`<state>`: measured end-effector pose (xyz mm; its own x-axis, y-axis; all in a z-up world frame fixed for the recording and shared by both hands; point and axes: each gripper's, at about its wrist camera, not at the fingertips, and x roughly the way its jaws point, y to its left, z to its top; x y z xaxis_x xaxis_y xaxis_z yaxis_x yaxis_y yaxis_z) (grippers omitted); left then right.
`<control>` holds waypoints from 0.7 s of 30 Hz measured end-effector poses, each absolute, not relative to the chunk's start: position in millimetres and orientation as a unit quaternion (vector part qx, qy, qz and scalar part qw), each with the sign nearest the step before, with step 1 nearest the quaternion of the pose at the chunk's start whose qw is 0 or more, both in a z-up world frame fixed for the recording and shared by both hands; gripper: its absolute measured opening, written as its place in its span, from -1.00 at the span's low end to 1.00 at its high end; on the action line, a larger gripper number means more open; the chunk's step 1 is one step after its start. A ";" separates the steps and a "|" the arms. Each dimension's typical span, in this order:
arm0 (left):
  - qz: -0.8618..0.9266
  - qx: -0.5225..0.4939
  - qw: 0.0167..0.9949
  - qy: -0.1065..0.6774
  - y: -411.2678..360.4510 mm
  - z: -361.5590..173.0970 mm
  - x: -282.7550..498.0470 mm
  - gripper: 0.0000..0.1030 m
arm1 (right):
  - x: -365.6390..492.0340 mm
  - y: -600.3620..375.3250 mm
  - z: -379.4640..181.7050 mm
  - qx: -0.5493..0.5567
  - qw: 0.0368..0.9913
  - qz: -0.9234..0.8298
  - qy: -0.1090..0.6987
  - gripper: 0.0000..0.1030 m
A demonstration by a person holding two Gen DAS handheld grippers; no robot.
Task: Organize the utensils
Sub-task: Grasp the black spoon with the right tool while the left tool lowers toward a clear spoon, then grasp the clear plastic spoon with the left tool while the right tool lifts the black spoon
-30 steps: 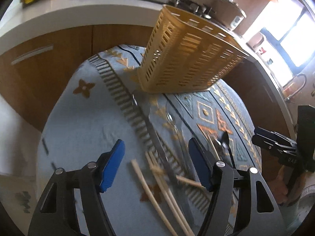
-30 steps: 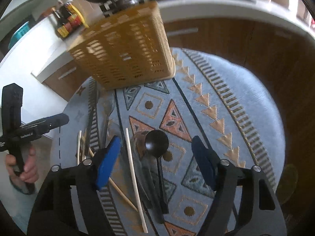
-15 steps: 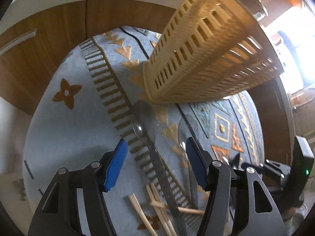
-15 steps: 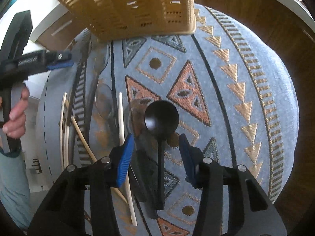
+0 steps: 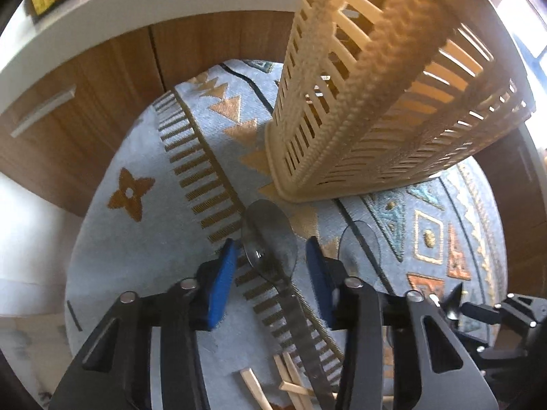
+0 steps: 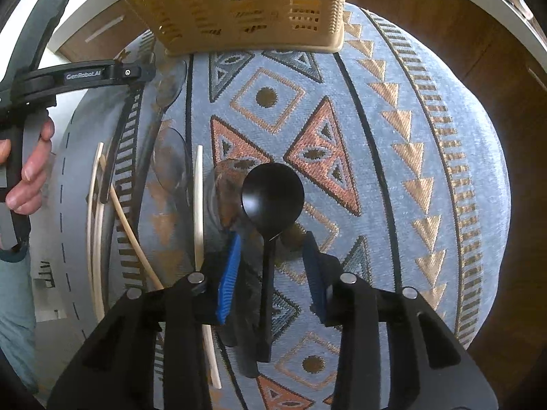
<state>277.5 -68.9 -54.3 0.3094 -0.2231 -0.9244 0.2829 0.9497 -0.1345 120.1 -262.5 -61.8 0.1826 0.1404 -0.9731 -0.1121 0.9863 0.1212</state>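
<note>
A woven tan utensil basket (image 5: 376, 102) (image 6: 246, 7) stands at the far side of the patterned blue cloth (image 5: 136, 256). A silvery spoon (image 5: 270, 239) lies bowl-first toward the basket. My left gripper (image 5: 271, 273) straddles its neck, jaws closing, with small gaps still showing at both pads. A black spoon (image 6: 273, 198) lies on the cloth (image 6: 427, 136). My right gripper (image 6: 271, 270) is low over its thin handle, jaws closing, and the pads are not touching it. Pale chopsticks (image 6: 199, 205) (image 5: 290, 376) lie loose near both.
A clear spoon (image 5: 359, 242) (image 6: 171, 167) lies beside the silvery one, and another clear-bowled spoon (image 6: 222, 198) sits partly under the black one. A person's hand (image 6: 27, 171) holds the left tool at far left. Wooden cabinets (image 5: 85, 119) and a white counter ring the round table.
Both grippers came down closer to the cloth and their jaws narrowed. The left one moved forward from the chopsticks to the spoon's bowl by the basket. The right one settled over the black spoon's handle.
</note>
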 end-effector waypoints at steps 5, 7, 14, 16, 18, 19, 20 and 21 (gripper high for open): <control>-0.164 0.029 0.808 0.566 -67.4 -52.6 278.5 -0.28 | 123.3 -262.3 -62.6 0.021 0.763 0.088 0.639 -0.43; -0.167 0.025 0.807 0.566 -62.8 -52.7 278.2 -0.31 | 125.5 -267.6 -62.8 0.020 0.765 0.082 0.639 -0.43; -0.164 0.039 0.805 0.569 -68.8 -53.4 277.4 -0.28 | 136.2 -263.5 -63.3 -0.001 0.766 0.073 0.639 -0.43; -0.161 0.043 0.804 0.570 -71.3 -52.7 278.8 -0.28 | 140.7 -253.8 -64.0 -0.018 0.766 0.069 0.639 -0.43; -0.159 0.048 0.805 0.569 -74.8 -52.0 279.0 -0.27 | 146.7 -245.1 -64.9 -0.028 0.766 0.069 0.639 -0.43; -0.158 0.050 0.806 0.568 -77.8 -52.3 278.5 -0.26 | 149.1 -243.4 -64.8 -0.029 0.766 0.068 0.639 -0.43; -0.158 0.052 0.807 0.567 -83.6 -53.5 278.0 -0.22 | 152.4 -242.6 -64.7 -0.028 0.766 0.067 0.639 -0.43; -0.158 0.054 0.807 0.566 -85.4 -53.2 277.7 -0.20 | 154.9 -242.1 -64.8 -0.025 0.766 0.067 0.639 -0.43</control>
<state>277.7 -85.4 -53.2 0.3087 -0.1937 -0.9313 0.3157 0.9444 -0.0918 154.9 -242.1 -64.8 0.1733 0.0706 -0.9823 -0.1347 0.9898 0.0473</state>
